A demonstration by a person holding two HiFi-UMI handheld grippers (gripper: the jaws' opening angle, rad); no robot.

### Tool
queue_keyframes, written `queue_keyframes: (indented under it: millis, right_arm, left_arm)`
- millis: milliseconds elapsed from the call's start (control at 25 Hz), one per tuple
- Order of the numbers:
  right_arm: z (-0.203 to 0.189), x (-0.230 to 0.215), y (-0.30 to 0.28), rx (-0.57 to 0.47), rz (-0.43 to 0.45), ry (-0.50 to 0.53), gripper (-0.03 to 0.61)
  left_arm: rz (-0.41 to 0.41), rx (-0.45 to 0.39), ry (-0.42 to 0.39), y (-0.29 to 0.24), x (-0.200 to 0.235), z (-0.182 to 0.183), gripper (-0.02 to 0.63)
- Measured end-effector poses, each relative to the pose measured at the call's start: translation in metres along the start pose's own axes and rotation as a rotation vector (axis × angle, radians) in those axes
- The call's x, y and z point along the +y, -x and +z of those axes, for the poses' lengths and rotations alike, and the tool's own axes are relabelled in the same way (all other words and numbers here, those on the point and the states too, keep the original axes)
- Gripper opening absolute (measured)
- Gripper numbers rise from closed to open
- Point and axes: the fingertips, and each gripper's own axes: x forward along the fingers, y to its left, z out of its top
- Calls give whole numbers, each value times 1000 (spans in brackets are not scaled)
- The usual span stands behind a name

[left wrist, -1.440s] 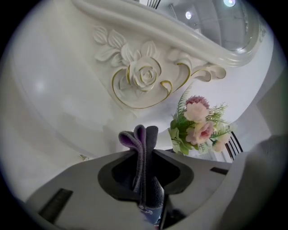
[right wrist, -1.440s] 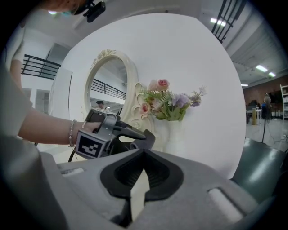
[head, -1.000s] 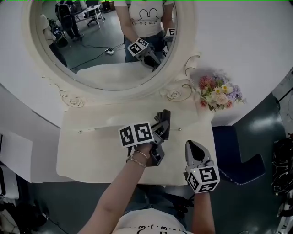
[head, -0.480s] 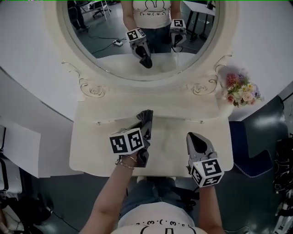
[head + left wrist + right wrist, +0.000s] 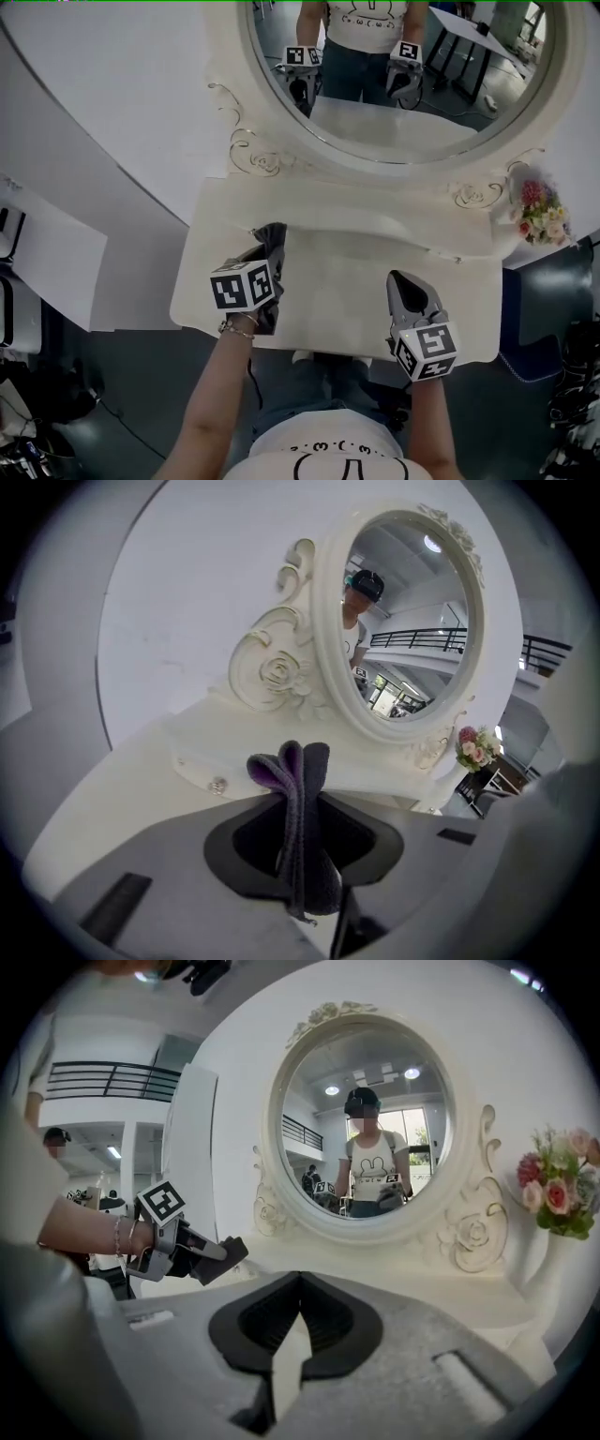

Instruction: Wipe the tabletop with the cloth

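Two hand-held grippers in view, one per hand, each carrying one cube with black-and-white square markers.

Left gripper point(image 5: 269, 251): grey moulded jaws clamped on one dark grey cloth point(image 5: 275, 236). The left gripper view shows the cloth point(image 5: 301, 803) as soft, napped fabric folded into upright lobes with a purplish inner face, pinched between the jaws of that gripper point(image 5: 305, 860). Its free end sticks out past the jaw tips. The cloth sits over the tabletop at about 9 o'clock. Whether it touches the surface cannot be told.

Right gripper point(image 5: 401, 281): jaws together, nothing between them. In the right gripper view point(image 5: 299, 1286) only a sliver of pale tabletop shows below the tips. It is at about 5 o'clock of the tabletop, near the front edge and well apart from the cloth.

One cream tabletop point(image 5: 361, 281): smooth, matt, with rounded corners.

One oval mirror in a carved cream frame point(image 5: 281, 112) at 12 o'clock. The frame has scrolls and rose reliefs. The mirror reflects both grippers.

One small bunch of pink, yellow and white flowers point(image 5: 541, 210) at 2 o'clock.

One thin beaded bracelet point(image 5: 235, 330) on the left wrist.

Against the frame 0.5 s earlier, the left gripper and cloth have shifted from near the tabletop's middle toward its left side. The right gripper keeps its place at the front right. The head camera has swung, so the mirror and flowers sit further right in the view.
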Motion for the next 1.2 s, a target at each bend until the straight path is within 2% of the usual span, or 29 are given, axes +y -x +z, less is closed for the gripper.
queue_keyframes:
  millis: [240,400,560,720,920,1040,1120,1200]
  right_arm:
    - [-3,36,-22,23,28,9,0]
    - [-9,61,-36,38,48,-6,0]
    - [-16,87,-44,64,83,22,0]
    - [-25,100,-48,94,83,34,0]
    - [-36,103,-47,125,58,32,0]
    - [-41,102,-48,143,45,35,0]
    - [-42,103,-49,150,45,41,0]
    - [-40,104,-50,152,49,49,0]
  left_arm:
    - [145,-5,-54,31,87,10,91]
    - [237,19,-97,47,141,13,91]
    - [355,50,-157,55,192,19,91]
    - [442,105,-274,47,234,21,91]
    - [567,183,-470,31,283,21,91]
    - [575,254,-566,16,295,11,91]
    - [545,294,-544,7,295,1,91]
    - [531,288,-488,3,294,-3,91]
